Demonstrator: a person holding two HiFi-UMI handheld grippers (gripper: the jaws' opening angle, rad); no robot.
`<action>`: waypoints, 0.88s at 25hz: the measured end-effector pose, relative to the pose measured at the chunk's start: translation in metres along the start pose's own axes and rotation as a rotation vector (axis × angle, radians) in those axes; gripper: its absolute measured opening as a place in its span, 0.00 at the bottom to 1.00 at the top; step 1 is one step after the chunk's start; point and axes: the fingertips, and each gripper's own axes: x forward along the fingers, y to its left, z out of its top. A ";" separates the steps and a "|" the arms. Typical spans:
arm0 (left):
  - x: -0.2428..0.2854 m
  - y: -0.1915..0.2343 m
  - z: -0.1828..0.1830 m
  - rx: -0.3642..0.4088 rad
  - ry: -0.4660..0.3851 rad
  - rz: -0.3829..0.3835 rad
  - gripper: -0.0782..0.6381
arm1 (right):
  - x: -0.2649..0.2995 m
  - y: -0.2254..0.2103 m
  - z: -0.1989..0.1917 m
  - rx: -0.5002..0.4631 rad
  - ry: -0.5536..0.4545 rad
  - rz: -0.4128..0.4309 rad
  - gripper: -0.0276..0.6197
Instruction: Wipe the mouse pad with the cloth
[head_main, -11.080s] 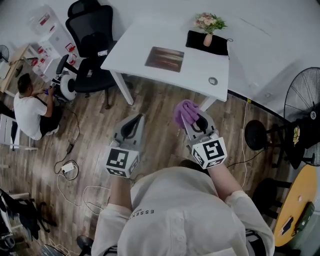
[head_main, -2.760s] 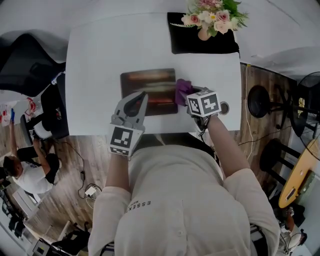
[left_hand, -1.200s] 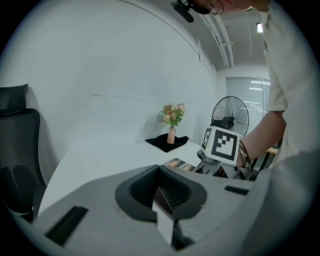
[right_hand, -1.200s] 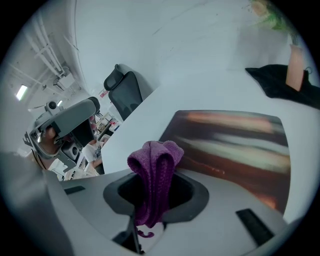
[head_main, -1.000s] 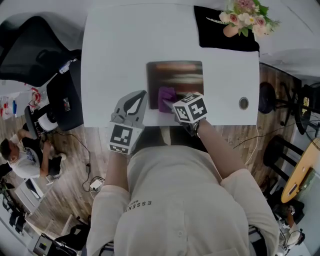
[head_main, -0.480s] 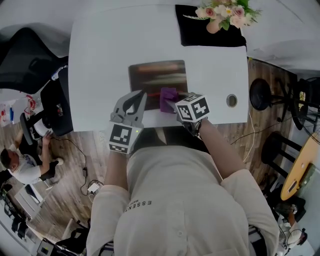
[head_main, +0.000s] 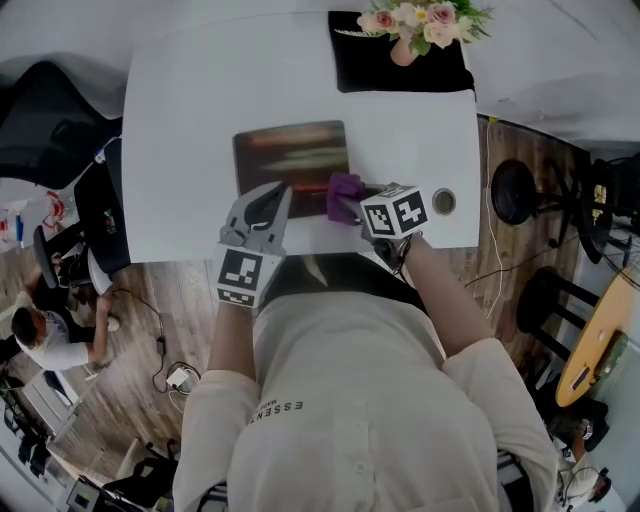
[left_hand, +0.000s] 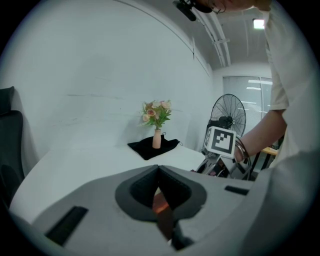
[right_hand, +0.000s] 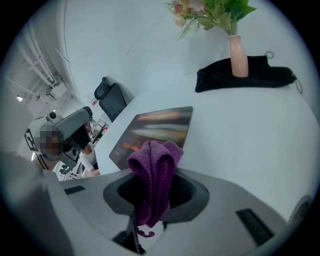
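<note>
Only readable text: "ESSEN", dark capitals on my shirt (head_main: 350, 400), on the left chest side in the head view. The word runs off at a fold, and the smaller line beside it is too small to read. The cubes on my left gripper (head_main: 270, 196) and right gripper (head_main: 345, 206) carry black-and-white square code markers, no letters or digits.

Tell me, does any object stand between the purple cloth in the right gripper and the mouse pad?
Nothing visible does. The right gripper is shut on the cloth, which is at the mouse pad's near right corner; only the white table lies around it.
</note>
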 end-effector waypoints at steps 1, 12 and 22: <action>0.001 -0.003 0.001 0.002 -0.002 0.003 0.11 | -0.003 -0.005 -0.002 0.009 -0.001 -0.002 0.21; 0.006 -0.019 0.012 0.022 -0.020 0.006 0.11 | -0.035 -0.043 -0.013 -0.001 0.025 -0.112 0.21; -0.023 0.019 0.061 0.063 -0.125 0.032 0.11 | -0.081 0.006 0.084 -0.204 -0.314 -0.188 0.20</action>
